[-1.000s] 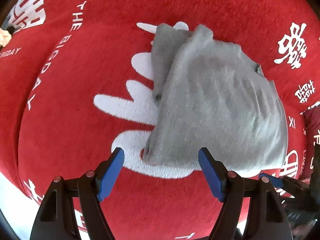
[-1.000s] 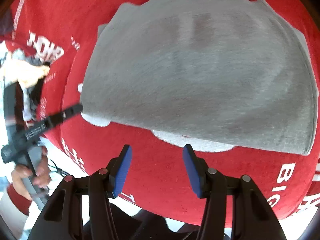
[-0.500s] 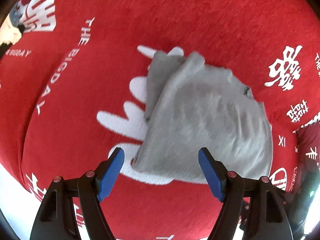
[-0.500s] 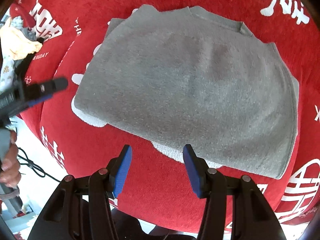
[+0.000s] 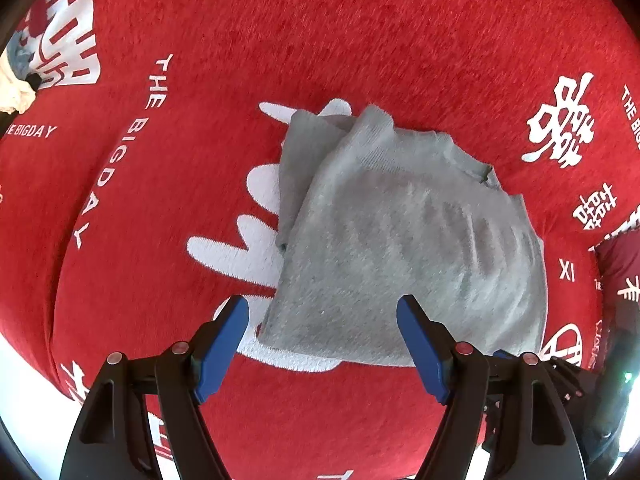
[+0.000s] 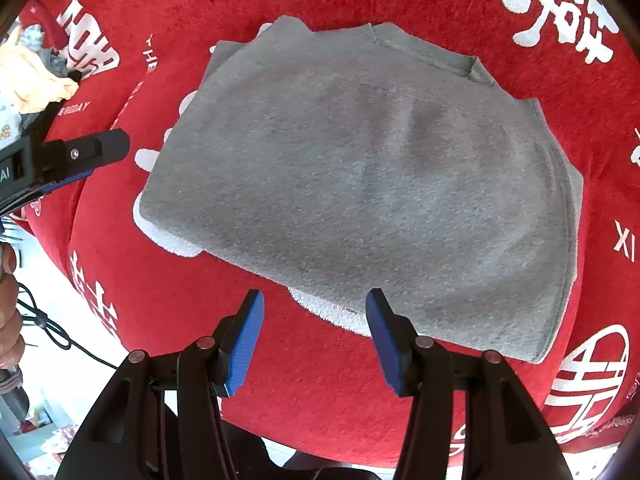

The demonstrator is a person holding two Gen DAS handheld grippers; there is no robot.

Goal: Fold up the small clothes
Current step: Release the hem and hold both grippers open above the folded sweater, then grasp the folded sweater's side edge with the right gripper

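Jaws apart, both empty | left gripper (image 5: 322,344), right gripper (image 6: 312,334) have risen off folded shirt (image 6: 360,184) | fold looks finished on red cloth (image 5: 360,40)

soft matt grey knit garment (image 6: 360,184); fuzzy red pile cloth (image 5: 360,40); smooth blue fingers (image 6: 244,344)

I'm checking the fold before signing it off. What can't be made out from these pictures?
- Underside layers of the grey garment: both views, hidden by its top layer.
- Clothes pile: both views, cut by the frame edge, too small.
- White print on the red cloth: covered by the garment.
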